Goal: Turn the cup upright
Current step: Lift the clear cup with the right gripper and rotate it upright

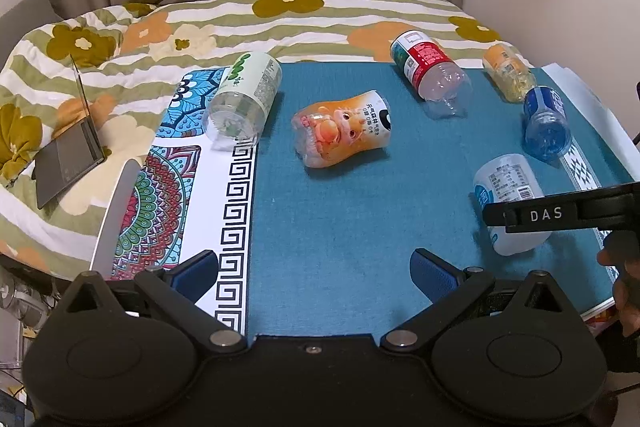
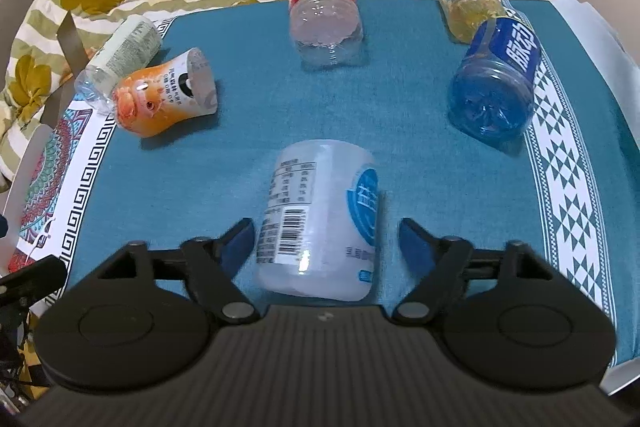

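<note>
Approach step, by the look of it: right gripper (image 2: 326, 237) low in the frame, fingers spread to either side of the white cup (image 2: 320, 223) lying on its side on the teal cloth (image 2: 248, 155). Next, probably: close, lift, tip upright. Left gripper (image 1: 314, 269) spread wide, holding nothing, hovering bottom center.

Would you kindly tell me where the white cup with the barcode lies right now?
The white cup lies on its side on the teal cloth, between the right gripper's open jaws, nearer than the blue cup.
</note>
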The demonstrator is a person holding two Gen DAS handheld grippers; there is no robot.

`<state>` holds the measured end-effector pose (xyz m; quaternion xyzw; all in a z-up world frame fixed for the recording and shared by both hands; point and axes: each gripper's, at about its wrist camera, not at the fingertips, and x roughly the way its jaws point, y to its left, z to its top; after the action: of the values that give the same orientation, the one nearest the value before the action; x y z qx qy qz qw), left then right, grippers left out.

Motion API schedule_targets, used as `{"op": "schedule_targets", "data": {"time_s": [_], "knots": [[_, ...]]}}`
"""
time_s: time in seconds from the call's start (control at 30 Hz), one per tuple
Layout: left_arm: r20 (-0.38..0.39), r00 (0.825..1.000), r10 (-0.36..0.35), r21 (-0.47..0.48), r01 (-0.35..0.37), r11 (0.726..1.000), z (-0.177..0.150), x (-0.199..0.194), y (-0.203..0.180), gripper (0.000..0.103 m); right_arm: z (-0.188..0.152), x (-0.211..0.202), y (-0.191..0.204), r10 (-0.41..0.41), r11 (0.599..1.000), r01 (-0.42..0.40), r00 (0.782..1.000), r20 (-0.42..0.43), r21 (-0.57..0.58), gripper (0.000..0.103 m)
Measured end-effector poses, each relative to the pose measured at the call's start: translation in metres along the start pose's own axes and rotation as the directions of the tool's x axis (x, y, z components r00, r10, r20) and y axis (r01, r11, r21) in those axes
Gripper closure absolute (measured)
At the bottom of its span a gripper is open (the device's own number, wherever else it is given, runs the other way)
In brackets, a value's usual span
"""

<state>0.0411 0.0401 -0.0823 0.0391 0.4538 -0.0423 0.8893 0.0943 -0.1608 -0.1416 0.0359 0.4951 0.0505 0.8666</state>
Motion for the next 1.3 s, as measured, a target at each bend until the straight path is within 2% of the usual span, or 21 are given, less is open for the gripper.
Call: {"op": "schedule_targets", "data": {"time_s": [0.37,0.53,0.6,0.7,0.83,1.03,1.17,1.23,1.3], "knots": [[0.015,1.000,0.004,-0.011,-0.004,1.000,0.008,-0.011,-0.005,0.000,0.000,-0.012,-0.009,0.041,0.998,-0.040,0.999,-0.011,0.040,0.004],[0.034,0.999,0.000,-0.016,0.001,1.000,0.027,-0.021,-0.017,0.000,0.004,-0.035,-0.019,0.070,0.997,-0.070,0.998,0.006,0.037,0.004],[0.030,0.999,-0.018,-0.021,0.018,1.000,0.037,-0.022,-0.025,0.000,0.005,-0.046,-0.028,0.073,0.997,-0.073,0.997,0.013,0.031,0.000],[0.003,0.998,-0.066,-0.019,0.066,0.998,0.054,-0.019,-0.044,0.000,0.004,-0.061,-0.044,0.066,0.998,-0.066,0.997,0.027,0.010,0.000],[-0.078,0.990,-0.121,0.000,0.121,0.993,0.077,-0.002,-0.075,0.000,0.002,-0.072,-0.070,0.017,0.999,-0.015,0.999,0.051,-0.041,0.000],[-0.240,0.964,-0.119,0.019,0.127,0.992,0.102,0.043,-0.119,0.000,-0.001,-0.069,-0.116,0.005,0.997,-0.003,1.000,0.026,-0.082,0.000],[-0.371,0.922,-0.110,0.000,0.119,0.993,0.107,0.078,-0.137,0.004,-0.005,-0.063,-0.134,-0.069,0.987,0.077,0.996,0.061,-0.142,0.000],[-0.423,0.900,-0.104,-0.016,0.107,0.994,0.110,0.093,-0.144,0.006,-0.004,-0.055,-0.143,-0.071,0.985,0.078,0.996,0.054,-0.154,0.000],[-0.450,0.888,-0.099,-0.032,0.094,0.995,0.111,0.103,-0.148,0.006,-0.003,-0.049,-0.152,-0.052,0.988,0.057,0.998,0.041,-0.144,0.000]]}}
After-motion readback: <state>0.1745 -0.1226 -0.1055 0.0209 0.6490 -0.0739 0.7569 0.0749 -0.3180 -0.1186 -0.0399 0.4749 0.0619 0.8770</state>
